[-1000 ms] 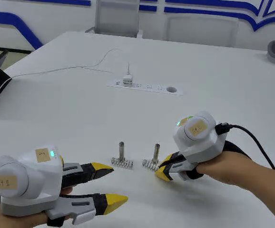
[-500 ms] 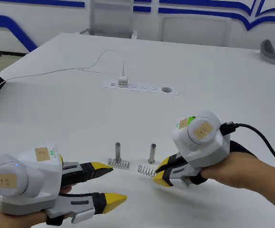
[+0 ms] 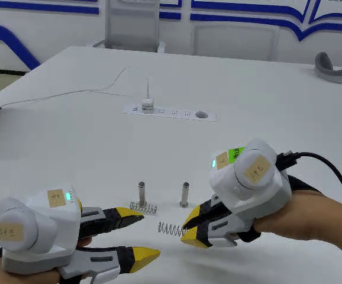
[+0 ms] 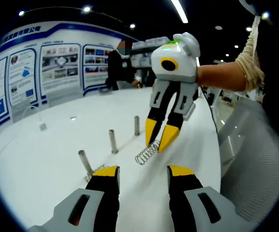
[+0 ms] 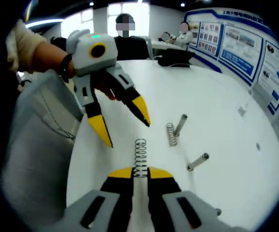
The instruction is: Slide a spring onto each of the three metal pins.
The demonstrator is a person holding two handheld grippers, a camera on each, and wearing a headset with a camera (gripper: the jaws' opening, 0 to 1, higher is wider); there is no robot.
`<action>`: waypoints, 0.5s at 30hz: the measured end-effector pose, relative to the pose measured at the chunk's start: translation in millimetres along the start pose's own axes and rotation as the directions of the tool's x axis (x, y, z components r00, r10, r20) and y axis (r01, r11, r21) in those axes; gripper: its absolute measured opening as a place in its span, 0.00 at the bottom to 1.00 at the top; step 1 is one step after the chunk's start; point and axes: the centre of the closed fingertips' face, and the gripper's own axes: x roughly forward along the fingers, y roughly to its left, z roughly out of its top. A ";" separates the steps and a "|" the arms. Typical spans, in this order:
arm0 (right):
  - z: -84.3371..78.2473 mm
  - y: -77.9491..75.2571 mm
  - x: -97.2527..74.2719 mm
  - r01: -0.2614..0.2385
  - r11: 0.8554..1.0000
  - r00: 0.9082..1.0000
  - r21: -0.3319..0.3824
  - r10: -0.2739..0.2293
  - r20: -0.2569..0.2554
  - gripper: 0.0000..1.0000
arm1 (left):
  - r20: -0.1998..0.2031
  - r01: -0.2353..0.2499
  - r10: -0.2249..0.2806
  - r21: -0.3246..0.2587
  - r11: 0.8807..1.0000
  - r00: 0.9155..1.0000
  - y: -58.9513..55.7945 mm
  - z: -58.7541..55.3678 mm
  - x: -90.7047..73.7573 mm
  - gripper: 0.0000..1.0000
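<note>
Between the clamped yellow tips of the right gripper (image 5: pixel 140 173), a thin coiled silver spring (image 5: pixel 140 153) juts toward 12 o'clock; left gripper (image 4: pixel 143 171) jaws stand apart.

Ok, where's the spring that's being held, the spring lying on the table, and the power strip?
The held spring (image 3: pixel 171 228): head view, on its middle coils.
The lying spring (image 3: pixel 143 207): head view, on its middle coils.
The power strip (image 3: pixel 177 112): head view, on the middle of its top face.
</note>
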 end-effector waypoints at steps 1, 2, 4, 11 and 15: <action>1.2 1.6 -0.2 -0.005 1.000 1.000 -0.006 0.005 0.000 0.12 | 0.000 0.002 -0.002 0.002 1.000 1.000 -0.5 0.1 0.0 0.40; 2.3 3.5 -0.5 -0.010 1.000 1.000 -0.013 0.010 0.000 0.12 | 0.001 0.004 -0.004 0.004 1.000 1.000 -1.3 0.3 0.1 0.39; 5.4 8.5 -0.9 -0.028 0.999 1.000 -0.032 0.029 0.003 0.12 | 0.001 0.009 -0.009 0.012 1.000 1.000 -3.1 0.5 0.1 0.38; 11.5 15.9 -1.6 -0.048 0.996 0.999 -0.070 0.048 0.001 0.12 | 0.001 0.032 -0.032 0.033 0.999 0.999 -9.0 1.2 0.9 0.31; 11.9 20.2 -1.6 -0.064 0.994 0.998 -0.093 0.063 -0.007 0.12 | 0.002 0.045 -0.045 0.046 0.998 0.999 -12.5 1.8 1.6 0.28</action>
